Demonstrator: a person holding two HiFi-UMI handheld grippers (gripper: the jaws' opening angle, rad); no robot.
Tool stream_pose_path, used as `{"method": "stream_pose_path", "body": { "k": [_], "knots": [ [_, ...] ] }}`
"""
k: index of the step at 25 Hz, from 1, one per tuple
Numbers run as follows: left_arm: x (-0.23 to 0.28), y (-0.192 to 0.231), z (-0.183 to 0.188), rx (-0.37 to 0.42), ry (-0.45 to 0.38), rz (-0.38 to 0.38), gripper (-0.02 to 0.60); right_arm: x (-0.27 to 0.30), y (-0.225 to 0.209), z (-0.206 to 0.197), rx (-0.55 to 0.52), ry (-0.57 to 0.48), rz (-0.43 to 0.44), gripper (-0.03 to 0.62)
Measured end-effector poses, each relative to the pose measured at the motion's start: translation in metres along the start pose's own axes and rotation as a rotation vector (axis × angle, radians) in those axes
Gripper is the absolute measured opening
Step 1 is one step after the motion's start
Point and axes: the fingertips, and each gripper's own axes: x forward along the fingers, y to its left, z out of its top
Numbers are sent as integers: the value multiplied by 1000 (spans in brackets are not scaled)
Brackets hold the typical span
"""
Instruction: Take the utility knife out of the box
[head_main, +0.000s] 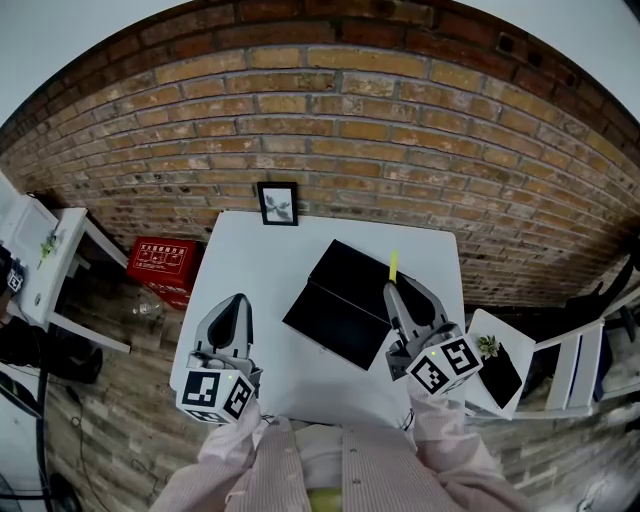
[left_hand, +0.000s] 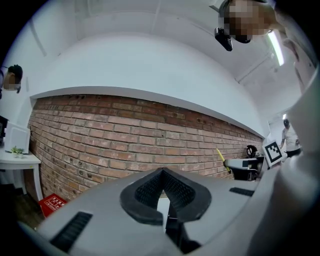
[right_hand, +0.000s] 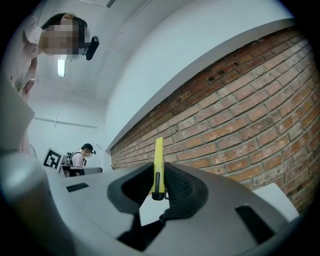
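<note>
Above white table (head_main: 240, 260), right gripper (head_main: 397, 288) clamped on yellow utility knife (right_hand: 158, 160); knife stands upright between pads, lifted clear of open black box (head_main: 335, 300); extraction itself looks done; remaining, by my reading: set knife down outside box; left gripper (head_main: 238, 302) closed on nothing, well apart from box on its left.

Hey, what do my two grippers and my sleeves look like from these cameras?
The left gripper and right gripper both have smooth grey shells that taper toward the tips. Their jaws are lined with black ribbed pads. Each carries a white cube with black square markers, one on the left and one on the right. The sleeves are pale pink with fine stripes. No cables show.
</note>
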Motion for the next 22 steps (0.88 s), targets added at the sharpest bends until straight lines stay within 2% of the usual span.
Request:
{"method": "stream_pose_path", "body": {
  "k": [22],
  "knots": [
    [1, 1, -14, 14, 48, 8, -8, -1, -2, -12, -25, 34, -1, 66]
  ]
}}
